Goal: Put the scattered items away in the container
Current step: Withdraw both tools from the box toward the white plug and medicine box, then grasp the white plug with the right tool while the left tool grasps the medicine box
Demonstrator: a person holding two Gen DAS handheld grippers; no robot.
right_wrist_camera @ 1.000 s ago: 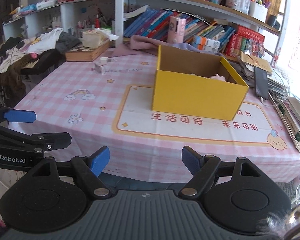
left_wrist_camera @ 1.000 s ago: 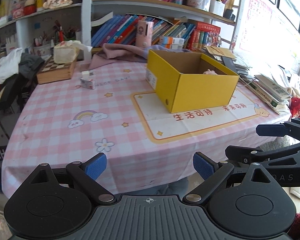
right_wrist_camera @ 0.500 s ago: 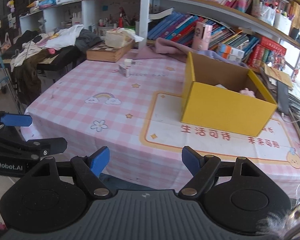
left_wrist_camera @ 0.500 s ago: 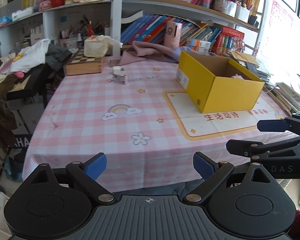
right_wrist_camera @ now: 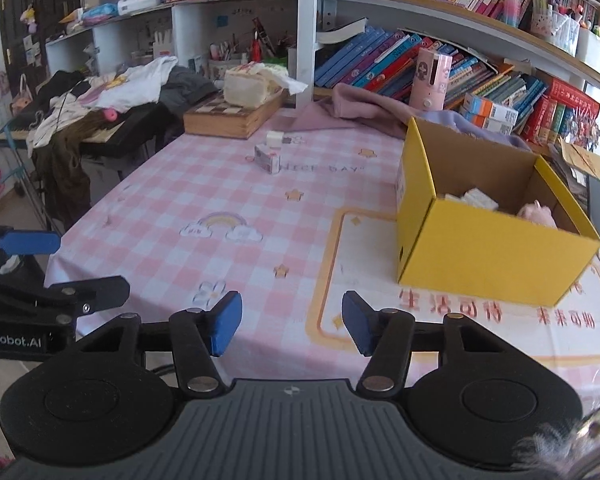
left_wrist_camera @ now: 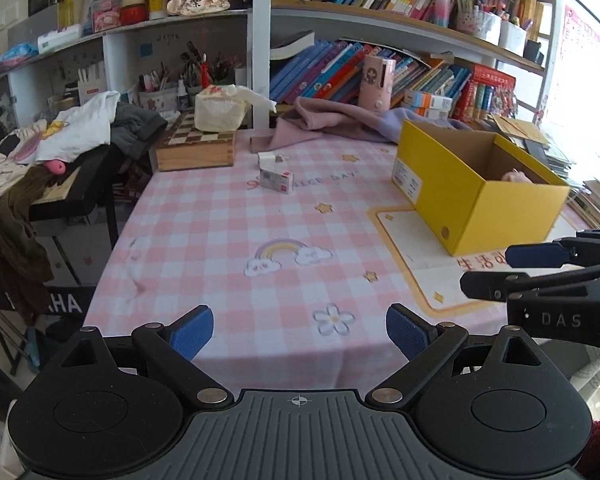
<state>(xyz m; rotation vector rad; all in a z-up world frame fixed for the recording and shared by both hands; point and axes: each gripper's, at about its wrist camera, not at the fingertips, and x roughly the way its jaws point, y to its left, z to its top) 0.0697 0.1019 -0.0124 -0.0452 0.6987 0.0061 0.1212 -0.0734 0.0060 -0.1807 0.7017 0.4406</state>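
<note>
both grippers hang over the near edge of the pink checked table (left_wrist_camera: 228, 240), and neither one holds anything. the left gripper (left_wrist_camera: 298, 330) has its jaws wide apart with nothing between them, and the right gripper (right_wrist_camera: 291, 322) has its jaws apart and bare too. the yellow box (right_wrist_camera: 488, 256) stands open on the right side of the table, and two things can be seen inside it: a white thing (right_wrist_camera: 474, 199) and a pink soft thing (right_wrist_camera: 538, 212). two small things are left out on the table, well apart from the box, near the far edge: a small printed box (left_wrist_camera: 276, 180) and a little white cube (left_wrist_camera: 271, 158) just behind it. they look close together, but it is hard to tell if they touch. so the step in hand looks like going for the next thing to pick up. the next move likely calls for a long reach across the table to the small printed box, with the jaws lined up on both sides of it, then a close, then a carry over to the yellow box. the left gripper seems the closer one for this job.
</note>
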